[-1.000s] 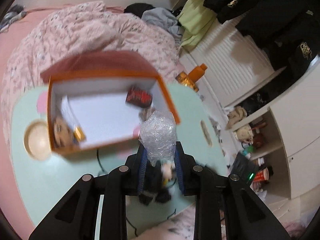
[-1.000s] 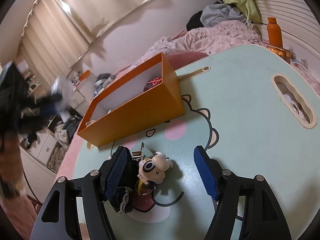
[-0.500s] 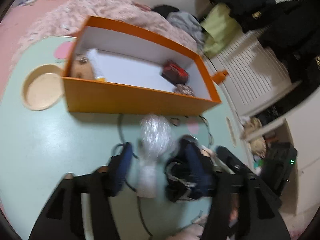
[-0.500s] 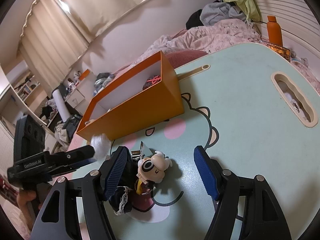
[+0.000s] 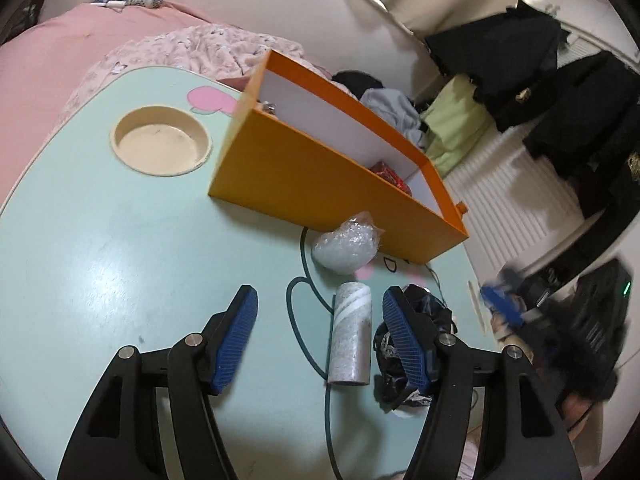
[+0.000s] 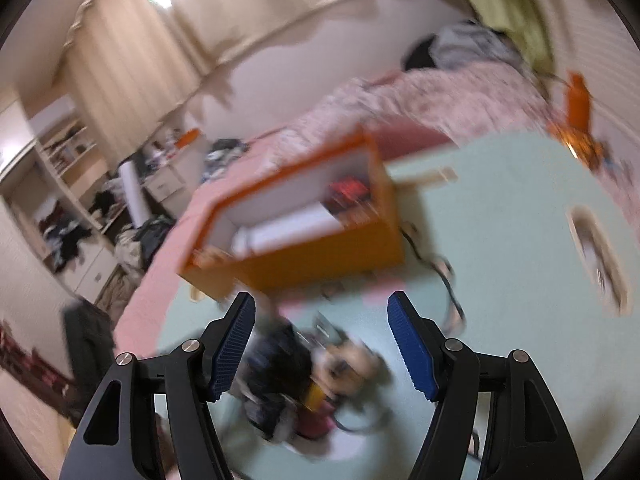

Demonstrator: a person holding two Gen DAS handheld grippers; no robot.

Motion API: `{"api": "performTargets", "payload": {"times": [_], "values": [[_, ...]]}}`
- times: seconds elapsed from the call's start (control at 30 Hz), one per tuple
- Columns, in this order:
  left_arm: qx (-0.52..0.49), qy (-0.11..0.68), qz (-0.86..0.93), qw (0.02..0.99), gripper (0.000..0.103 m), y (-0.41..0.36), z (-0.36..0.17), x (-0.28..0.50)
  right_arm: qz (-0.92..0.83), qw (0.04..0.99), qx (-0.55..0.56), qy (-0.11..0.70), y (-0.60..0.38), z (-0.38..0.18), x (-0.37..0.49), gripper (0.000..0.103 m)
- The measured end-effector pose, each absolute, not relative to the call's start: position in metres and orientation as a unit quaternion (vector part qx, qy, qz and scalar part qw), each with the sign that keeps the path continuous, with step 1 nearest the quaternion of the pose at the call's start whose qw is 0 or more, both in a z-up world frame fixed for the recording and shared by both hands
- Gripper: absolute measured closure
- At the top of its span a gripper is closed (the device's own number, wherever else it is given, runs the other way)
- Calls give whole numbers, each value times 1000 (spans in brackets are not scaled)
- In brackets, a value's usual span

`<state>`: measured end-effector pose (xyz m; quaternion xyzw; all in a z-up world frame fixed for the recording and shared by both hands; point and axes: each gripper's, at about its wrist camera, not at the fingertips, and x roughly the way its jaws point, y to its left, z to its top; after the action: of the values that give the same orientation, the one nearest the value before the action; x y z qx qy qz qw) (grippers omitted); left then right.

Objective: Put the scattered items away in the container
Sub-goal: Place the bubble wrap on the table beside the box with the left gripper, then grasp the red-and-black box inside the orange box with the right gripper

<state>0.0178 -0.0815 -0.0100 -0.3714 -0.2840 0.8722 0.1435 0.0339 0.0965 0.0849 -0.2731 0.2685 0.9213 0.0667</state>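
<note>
Left wrist view: the left gripper [image 5: 320,336] hung with fingers spread and empty over a grey roll [image 5: 350,338] lying between them, toward the 3 o'clock finger. A bubble-wrap bundle [image 5: 346,246] lay at 12 o'clock from it, touching the orange box [image 5: 316,180]. The pick-up step seemed next: close on the roll, lift, carry to the box.

Right wrist view: blurred; the right gripper [image 6: 322,348] was spread wide, holding nothing, above a dark cloth [image 6: 276,376] and a small toy [image 6: 348,364] on the table [image 6: 500,280].
</note>
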Motion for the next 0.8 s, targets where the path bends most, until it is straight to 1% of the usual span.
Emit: {"api": "performTargets", "payload": {"times": [0.07, 0.13, 0.23, 0.3, 0.4, 0.43, 0.57, 0.7, 0.8], "values": [[-371, -270, 878, 133, 34, -78, -8, 18, 925, 61, -286, 245, 100, 116, 11, 34], [-376, -250, 883, 128, 31, -71, -6, 16, 917, 71, -327, 216, 104, 138, -18, 34], [-383, -221, 889, 120, 28, -61, -4, 14, 895, 59, -416, 153, 108, 148, -76, 35], [-383, -217, 890, 123, 26, -60, -4, 14, 873, 39, -477, 98, 106, 136, -115, 36], [-377, -231, 887, 131, 25, -65, -5, 16, 834, 15, -552, 9, 104, 104, -151, 37], [-376, -234, 887, 132, 25, -66, -6, 16, 822, 15, -569, -9, 106, 94, -157, 37], [-375, -234, 887, 133, 25, -67, -6, 17, 793, 17, -607, -33, 116, 67, -172, 38], [-375, -235, 887, 135, 25, -67, -6, 16, 778, 39, -621, -85, 114, 51, -184, 40], [-375, -235, 887, 135, 25, -68, -6, 15, 758, 45, -641, -109, 115, 35, -193, 40]]}}
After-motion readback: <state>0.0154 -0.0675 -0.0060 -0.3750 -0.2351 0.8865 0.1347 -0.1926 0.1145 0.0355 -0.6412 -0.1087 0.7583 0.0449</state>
